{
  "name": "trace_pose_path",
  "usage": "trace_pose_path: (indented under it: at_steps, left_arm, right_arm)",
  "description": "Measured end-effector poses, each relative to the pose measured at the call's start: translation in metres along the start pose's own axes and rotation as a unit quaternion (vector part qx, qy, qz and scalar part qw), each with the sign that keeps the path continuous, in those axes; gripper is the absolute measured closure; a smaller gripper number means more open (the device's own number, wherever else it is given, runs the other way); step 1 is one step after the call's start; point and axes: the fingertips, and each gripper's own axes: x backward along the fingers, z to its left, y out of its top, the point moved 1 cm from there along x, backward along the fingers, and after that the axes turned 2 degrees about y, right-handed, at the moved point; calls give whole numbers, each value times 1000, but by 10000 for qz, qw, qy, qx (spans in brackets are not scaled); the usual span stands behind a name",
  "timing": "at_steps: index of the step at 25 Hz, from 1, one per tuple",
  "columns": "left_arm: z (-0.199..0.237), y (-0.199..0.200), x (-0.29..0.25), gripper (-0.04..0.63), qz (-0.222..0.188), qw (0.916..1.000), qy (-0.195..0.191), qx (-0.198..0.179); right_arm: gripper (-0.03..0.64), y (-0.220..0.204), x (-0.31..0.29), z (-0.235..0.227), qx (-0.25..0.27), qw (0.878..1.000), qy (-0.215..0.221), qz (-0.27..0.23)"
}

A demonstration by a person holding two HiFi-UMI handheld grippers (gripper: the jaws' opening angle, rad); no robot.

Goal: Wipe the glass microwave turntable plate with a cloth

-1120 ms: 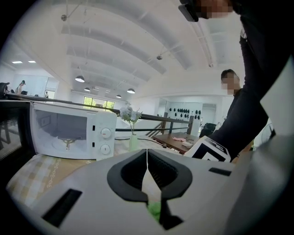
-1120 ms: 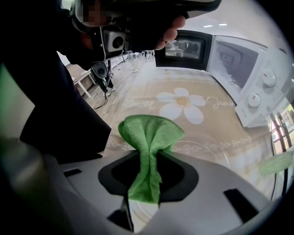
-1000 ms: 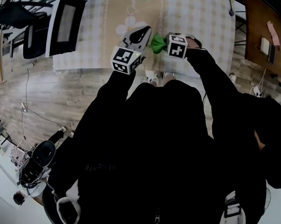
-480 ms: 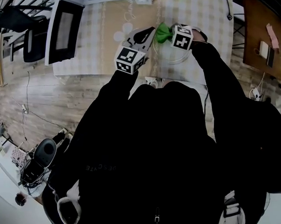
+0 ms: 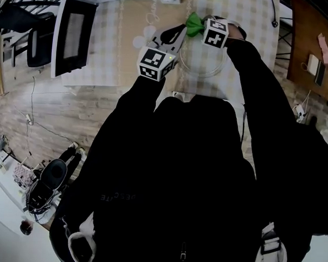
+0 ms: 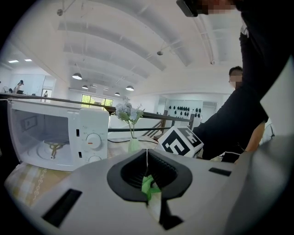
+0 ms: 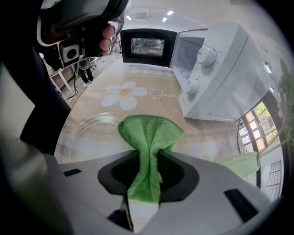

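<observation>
In front of the open microwave [image 7: 220,69] with a roller ring [image 6: 53,148] inside, the left claw [image 6: 147,172] is closed on the rim of the glass turntable plate [image 5: 205,61], and the right claw [image 7: 146,170] grips the green cloth [image 7: 149,135] at the plate's microwave-side edge.

Bare table [image 7: 138,87] lies between plate [image 7: 87,128] and open microwave [image 7: 229,78].

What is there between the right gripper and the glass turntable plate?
The green cloth, pinched in the right gripper's fingers, sticks out toward the plate; the right gripper view shows it.
</observation>
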Motion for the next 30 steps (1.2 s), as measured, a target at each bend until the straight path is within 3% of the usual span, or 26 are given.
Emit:
trace_pose_path:
  at_steps: [10,20,24,30]
  left_arm:
    - [5,-4,-11,574,103,9998,79,122]
    - [1,-17,-6,574,242,9995,36,191]
    - [-4,-15,-1,574,214,9996,1,171]
    - [-9,-20,9,574,172,9997,8,177]
  right_arm:
    - [474,-12,-37,-9,-68,9998,106,179]
    - [483,-13,-36,2,-213,9996,145,128]
    - [482,-13,-33,10,-102,9997,64,202]
    - [482,-13,-34,40,-86,9992,326,193]
